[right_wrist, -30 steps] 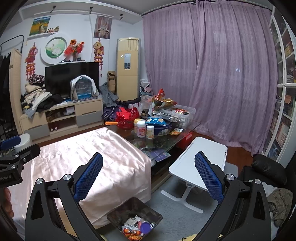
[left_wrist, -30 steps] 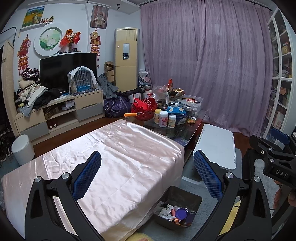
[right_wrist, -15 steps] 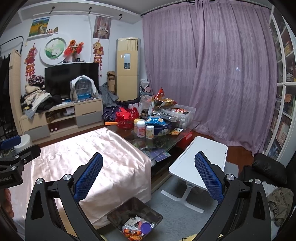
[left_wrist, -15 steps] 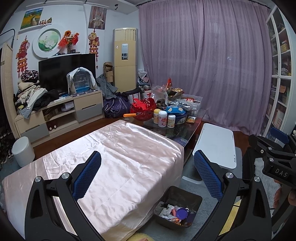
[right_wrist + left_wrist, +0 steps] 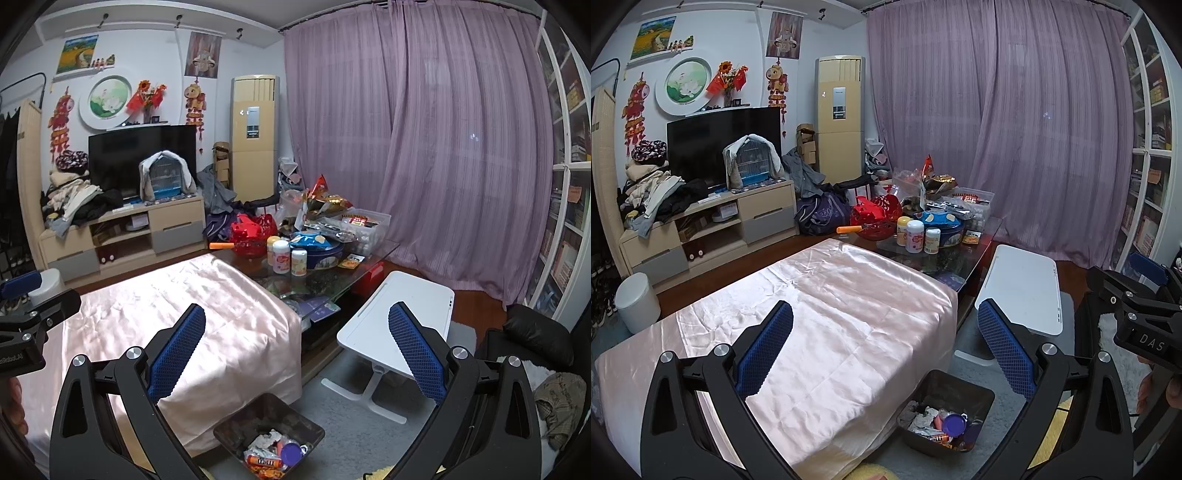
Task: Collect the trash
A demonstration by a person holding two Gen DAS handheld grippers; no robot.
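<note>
left claw (image 5: 884,343) gapes empty above the trash bin (image 5: 979,397).

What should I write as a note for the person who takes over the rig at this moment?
Left hand-held gripper: open, empty, held above the pink satin cloth.
Right hand-held gripper: open, empty.
The dark trash bin stands on the floor by the cloth's corner and already holds wrappers and a purple lid.
Done: no trash shows on the cloth.
Left: possibly the cluttered glass coffee table; what there is trash I cannot tell.

The pink satin-covered table (image 5: 827,317) is running off the left edge; crumpled scraps in the dark square trash bin (image 5: 236,428) are sitting too jumbled to identify.
</note>
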